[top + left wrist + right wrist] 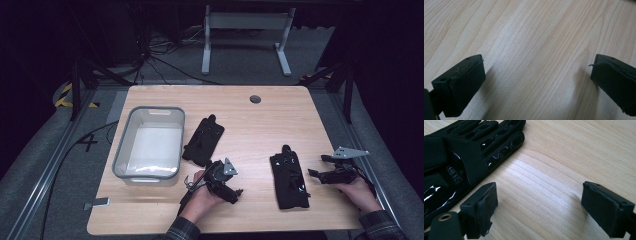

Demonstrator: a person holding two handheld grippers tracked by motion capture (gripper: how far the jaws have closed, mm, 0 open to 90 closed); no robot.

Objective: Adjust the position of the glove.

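So there are two black gloves on the wooden table (250,120). One glove (289,177) lies flat near the front edge on the right half, fingers pointing away from the person, and the right gripper (315,165) sits just to its right, held low over the wood and aimed toward it. In the right gripper view the jaws are spread wide with nothing but bare table between them, and the glove (466,157) is off to the left of them, close to the left jaw, though I can't tell if it actually touches. You can see the cut-out slots along its fingers and some shiny patches on it.

The other glove (203,140) is further back near the middle of the table, lying at a slant right beside the grey plastic bin (150,144), which sits on the left half. Can't tell whether glove and bin are touching.

The left gripper (239,192) is held low near the front edge, between the two gloves and just in front of the slanted one. In the left gripper view the jaws are also released, wide apart, with only wood grain between them, nothing gripped.

There's a round grommet hole (255,99) near the back edge
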